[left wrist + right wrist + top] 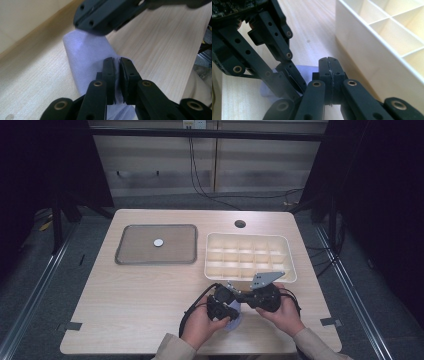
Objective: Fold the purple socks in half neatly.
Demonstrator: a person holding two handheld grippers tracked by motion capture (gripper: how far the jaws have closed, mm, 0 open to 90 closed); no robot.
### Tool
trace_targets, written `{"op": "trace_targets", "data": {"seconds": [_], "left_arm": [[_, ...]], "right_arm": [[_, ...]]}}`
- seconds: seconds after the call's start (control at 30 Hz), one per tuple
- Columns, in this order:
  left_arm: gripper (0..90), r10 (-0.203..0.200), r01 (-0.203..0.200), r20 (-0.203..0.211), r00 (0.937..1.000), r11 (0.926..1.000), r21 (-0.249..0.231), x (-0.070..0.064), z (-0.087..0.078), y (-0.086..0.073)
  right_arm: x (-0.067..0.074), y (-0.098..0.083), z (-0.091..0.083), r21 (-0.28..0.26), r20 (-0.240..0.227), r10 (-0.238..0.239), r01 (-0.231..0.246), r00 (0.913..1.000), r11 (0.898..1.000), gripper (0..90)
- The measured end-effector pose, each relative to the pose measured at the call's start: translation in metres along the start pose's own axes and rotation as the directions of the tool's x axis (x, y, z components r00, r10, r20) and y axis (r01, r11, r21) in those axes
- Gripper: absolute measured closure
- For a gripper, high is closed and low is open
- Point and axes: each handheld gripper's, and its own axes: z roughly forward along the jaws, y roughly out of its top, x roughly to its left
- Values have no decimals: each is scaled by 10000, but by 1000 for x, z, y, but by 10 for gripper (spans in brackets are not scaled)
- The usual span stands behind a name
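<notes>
Both grippers pinched the pale cloth near the worktop's front edge: left gripper and right gripper fingers clamped tight. Folding looked half done, edges unfinished.

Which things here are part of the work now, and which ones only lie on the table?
In the work:
- pale lilac cloth, pinched by both grippers
- left gripper
- right gripper

Only lying there:
- grey tray
- small round disc on it
- white divided box
</notes>
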Motion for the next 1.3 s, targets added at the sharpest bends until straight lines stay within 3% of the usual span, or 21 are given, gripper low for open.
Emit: {"op": "trace_targets", "data": {"seconds": [0.3,0.77,1.17,1.3], "left_arm": [[825,5,-5,37,10000,10000,-34,-1,0,-1],[760,-34,34,157,9999,10000,31,-4,-5,0],[761,-187,186,321,9993,9998,53,-4,-15,-2],[761,-42,38,275,9996,9999,155,-4,-20,-3]], "right_arm": [[3,-8,16,630,123,-7,0,9999,9980,900],[3,-11,18,673,50,1,-4,10000,9977,900],[3,-13,18,583,-1,21,-21,10000,9983,900],[3,-13,18,628,-22,-22,24,10000,9980,900]]}}
